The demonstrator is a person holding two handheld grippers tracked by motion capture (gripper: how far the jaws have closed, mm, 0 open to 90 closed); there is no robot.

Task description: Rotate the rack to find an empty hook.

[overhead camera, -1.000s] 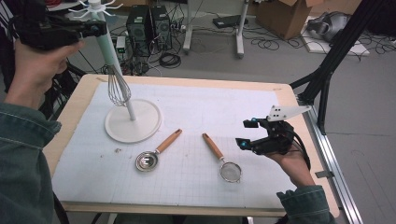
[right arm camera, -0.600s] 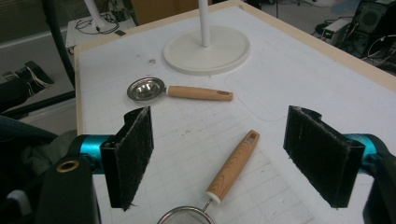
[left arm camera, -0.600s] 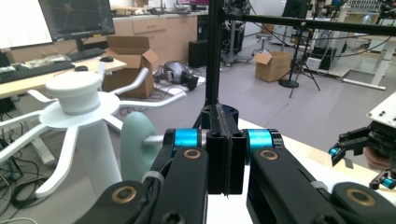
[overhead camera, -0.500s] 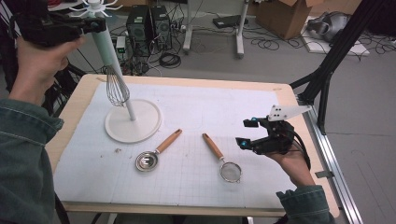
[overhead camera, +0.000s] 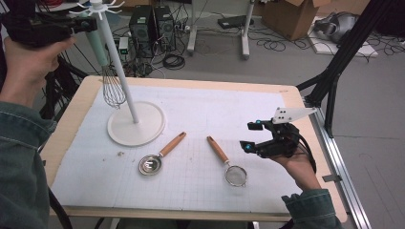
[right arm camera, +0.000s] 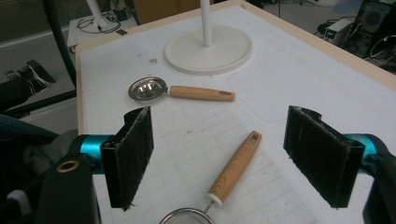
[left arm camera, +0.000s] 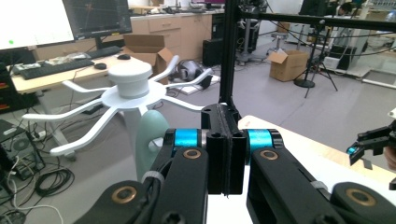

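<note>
High view: whisk (overhead camera: pixel 111 83) hangs on rack (overhead camera: pixel 136 125) (left gripper (overhead camera: pixel 79 26) beside)

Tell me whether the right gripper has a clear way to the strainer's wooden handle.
Probably yes: the right gripper has its jaws wide apart, nothing between them, and the strainer handle lies bare on the table just ahead, apart from the spoon.

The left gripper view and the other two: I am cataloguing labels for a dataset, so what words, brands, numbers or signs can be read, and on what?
None can be read.
The dark computer monitor on the wooden desk shows thin coloured lines, too small and blurred to read.
The brown cardboard boxes on the floor bear no legible print.
The wooden-handled metal scoop, the wooden-handled mesh strainer and the white rack stand carry no marking.
</note>
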